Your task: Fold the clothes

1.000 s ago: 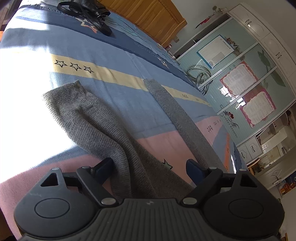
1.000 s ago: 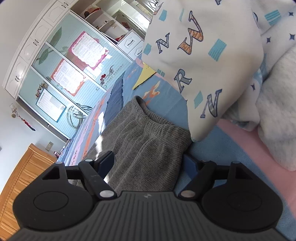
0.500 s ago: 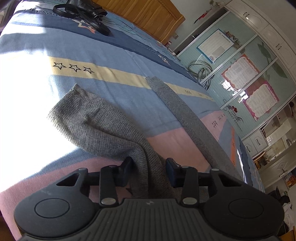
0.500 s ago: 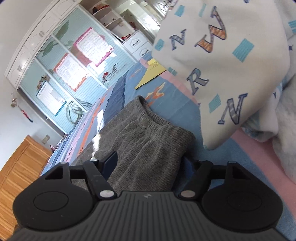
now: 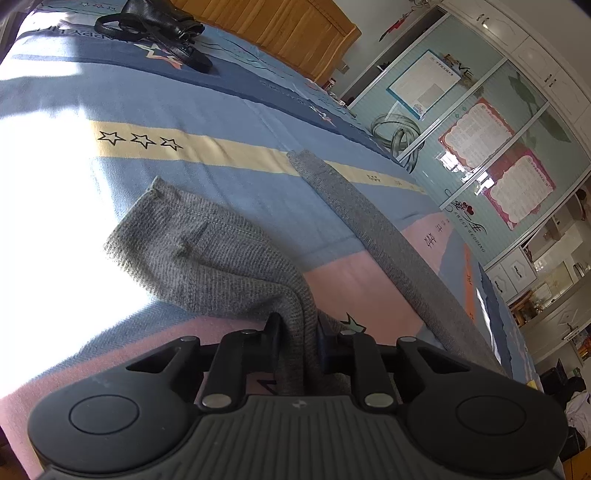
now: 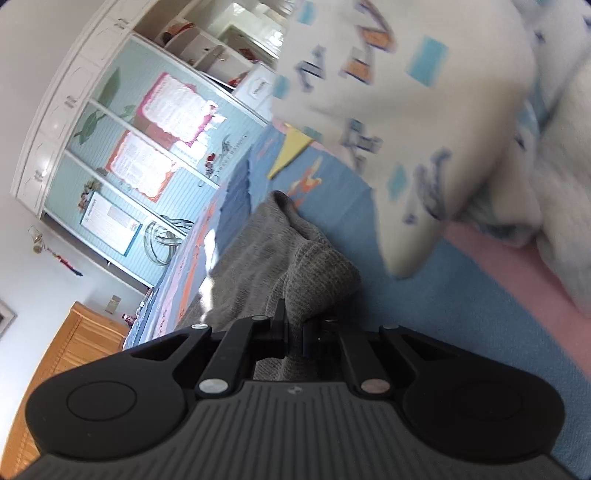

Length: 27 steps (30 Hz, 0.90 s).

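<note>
Both of my grippers, spread wide around the grey knit trousers a second ago, have drawn in on the cloth. My left gripper is closing, with a bunched ridge of one trouser leg pressed between its pads. My right gripper is pressed together on a gathered fold at the waistband end. The trousers lie on the striped bedspread, whose yellow band carries three outlined stars. Only my left view shows the two legs: one crumpled and running to my gripper, the other lying straight beside it, well apart at the cuffs. It alone also shows a black leather bag at the bedspread's far end, by the wooden headboard. On the wardrobe door beyond the bedspread I can read "SWEET WEDDING". Only my right view shows the white quilt printed with letters, blurred, just beside the waistband.
</note>
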Available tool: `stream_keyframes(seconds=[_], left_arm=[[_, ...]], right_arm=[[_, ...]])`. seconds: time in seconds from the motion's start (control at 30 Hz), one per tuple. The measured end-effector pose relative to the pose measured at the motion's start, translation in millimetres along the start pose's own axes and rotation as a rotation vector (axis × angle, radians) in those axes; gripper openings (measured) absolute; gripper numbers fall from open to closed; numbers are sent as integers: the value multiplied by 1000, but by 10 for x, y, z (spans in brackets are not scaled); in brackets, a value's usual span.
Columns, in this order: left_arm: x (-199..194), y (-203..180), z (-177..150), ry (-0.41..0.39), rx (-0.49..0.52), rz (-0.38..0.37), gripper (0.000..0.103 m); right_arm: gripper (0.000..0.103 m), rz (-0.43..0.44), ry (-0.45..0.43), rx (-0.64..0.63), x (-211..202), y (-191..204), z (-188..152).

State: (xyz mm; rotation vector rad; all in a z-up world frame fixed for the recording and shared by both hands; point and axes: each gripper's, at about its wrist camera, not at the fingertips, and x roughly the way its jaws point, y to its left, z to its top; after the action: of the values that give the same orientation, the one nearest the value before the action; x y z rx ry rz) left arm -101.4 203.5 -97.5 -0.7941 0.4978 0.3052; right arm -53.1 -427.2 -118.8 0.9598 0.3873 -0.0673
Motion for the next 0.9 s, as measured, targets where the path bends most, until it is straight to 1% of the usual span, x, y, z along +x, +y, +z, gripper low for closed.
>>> stream_keyframes(seconds=[0.13, 0.27, 0.33, 0.43, 0.57, 0.67, 0.8, 0.9], left_arm=[[10, -2, 20, 5, 1, -5, 20], [14, 7, 38, 17, 3, -14, 20], [22, 25, 75, 31, -16, -32, 20], [53, 54, 165, 55, -67, -77, 21], [126, 39, 259, 76, -101, -128, 21], [213, 3, 315, 91, -120, -151, 21], [340, -71, 369, 102, -119, -170, 22], [436, -101, 370, 111, -113, -176, 22]], right_arm=[[7, 86, 1, 68, -9, 99, 86], [7, 166, 20, 111, 99, 288, 218], [7, 184, 27, 127, 205, 394, 294], [7, 183, 32, 146, 417, 559, 388], [7, 142, 32, 172, 783, 754, 463], [7, 94, 44, 189, 1136, 867, 497], [7, 16, 38, 216, 1490, 877, 460], [7, -21, 32, 238, 1703, 837, 427]])
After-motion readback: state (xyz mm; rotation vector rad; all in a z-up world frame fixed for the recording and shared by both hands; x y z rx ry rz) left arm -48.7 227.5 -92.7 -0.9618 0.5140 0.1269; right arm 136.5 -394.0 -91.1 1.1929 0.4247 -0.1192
